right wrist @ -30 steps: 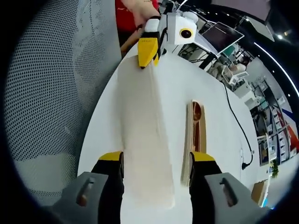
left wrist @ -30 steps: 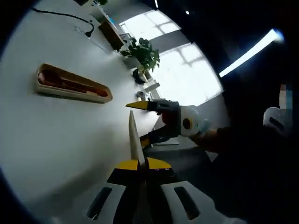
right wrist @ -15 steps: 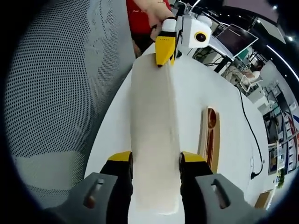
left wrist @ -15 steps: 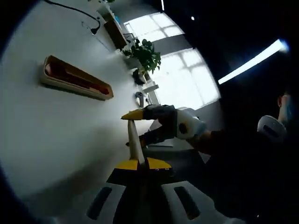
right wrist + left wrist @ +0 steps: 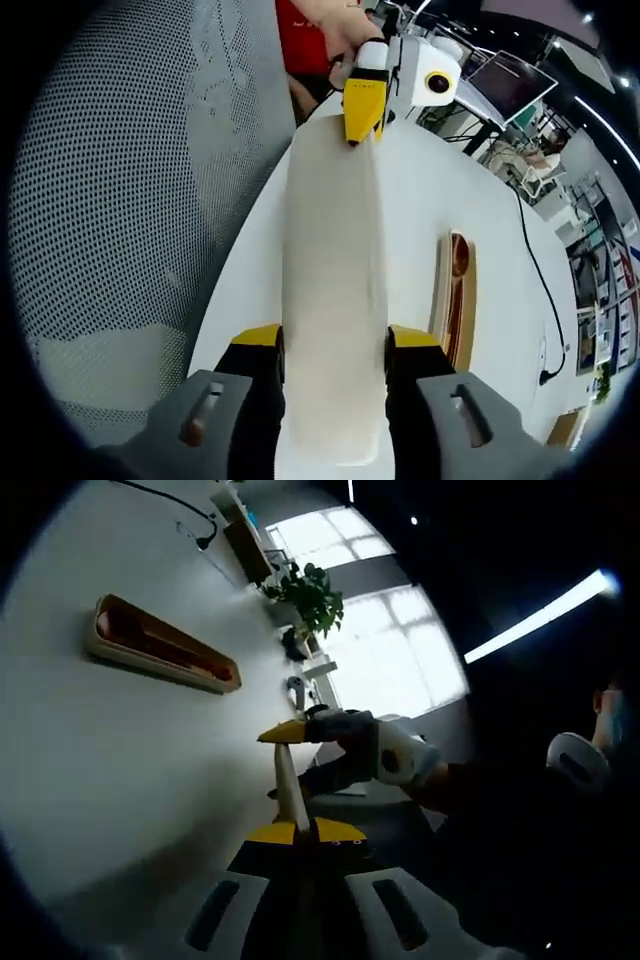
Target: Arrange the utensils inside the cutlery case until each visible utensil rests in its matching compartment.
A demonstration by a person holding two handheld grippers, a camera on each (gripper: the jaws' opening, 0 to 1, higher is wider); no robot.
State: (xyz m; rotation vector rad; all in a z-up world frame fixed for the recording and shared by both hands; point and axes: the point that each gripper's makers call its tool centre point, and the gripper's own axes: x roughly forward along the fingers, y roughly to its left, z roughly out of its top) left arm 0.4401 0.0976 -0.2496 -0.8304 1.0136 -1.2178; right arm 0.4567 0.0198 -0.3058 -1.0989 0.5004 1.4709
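A pale flat wooden lid [image 5: 333,300] hangs lengthwise above the white table [image 5: 420,200], carried at both ends. My right gripper [image 5: 335,340] is shut on its near end, one jaw against each long edge. My left gripper [image 5: 362,115] pinches the far end. In the left gripper view the lid [image 5: 288,785] appears edge-on as a thin blade, with my left gripper [image 5: 298,830] shut on it and my right gripper [image 5: 292,758] clamped on the other end. The long wooden cutlery case [image 5: 165,648] lies open on the table, reddish utensils inside; the same case [image 5: 455,295] lies right of the lid.
A mesh chair back [image 5: 120,200] stands close on the left of the table edge. A person in a red top [image 5: 310,40] stands behind the left gripper. A black cable [image 5: 530,290] crosses the far table. A potted plant [image 5: 310,590] sits by bright windows.
My right gripper's jaws have drawn in and shut on the lid's long edges, and the lid now lies straight between the two grippers. In the last half second almost nothing moved.
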